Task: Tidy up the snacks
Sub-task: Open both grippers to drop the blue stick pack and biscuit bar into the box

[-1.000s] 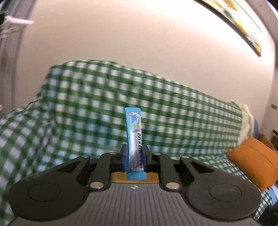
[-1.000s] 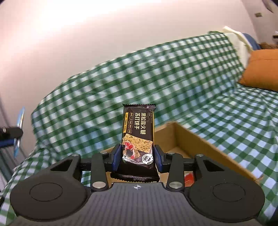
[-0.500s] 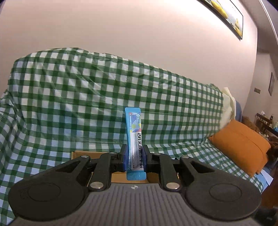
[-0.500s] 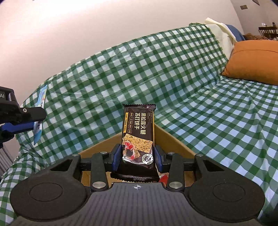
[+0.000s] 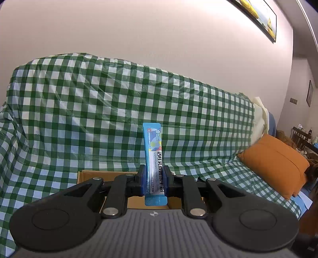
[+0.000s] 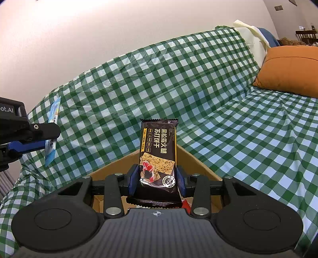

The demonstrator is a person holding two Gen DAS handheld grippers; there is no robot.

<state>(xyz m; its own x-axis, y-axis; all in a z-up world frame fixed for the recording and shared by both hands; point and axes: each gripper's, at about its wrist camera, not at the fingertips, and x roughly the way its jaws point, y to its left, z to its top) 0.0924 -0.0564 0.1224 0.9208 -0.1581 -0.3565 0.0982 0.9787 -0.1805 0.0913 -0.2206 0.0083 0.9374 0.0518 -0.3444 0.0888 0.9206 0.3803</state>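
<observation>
My left gripper [image 5: 154, 181] is shut on a slim blue stick sachet [image 5: 153, 150] that stands upright between its blue pads. In the right wrist view the same left gripper [image 6: 49, 137] shows at the left edge with the blue stick sachet [image 6: 52, 127] in it. My right gripper [image 6: 157, 180] is shut on a black cracker packet [image 6: 158, 150], held upright. An open cardboard box [image 6: 200, 162] lies on the sofa just beyond and below both grippers; in the left wrist view only the cardboard box's rim [image 5: 89, 174] shows. A red wrapper [image 6: 185, 204] peeks out inside the box.
A sofa draped in green-and-white checked cloth [image 5: 99, 111] fills both views, against a plain wall. An orange cushion [image 5: 276, 162] rests on the seat to the right, seen as the orange cushion [image 6: 292, 69] in the right wrist view. A framed picture [image 5: 256, 15] hangs high on the wall.
Both views swung across the sofa and sank a little in the first half second, then held still. The left gripper came into the right wrist view at its left edge. Both grips are unchanged.
</observation>
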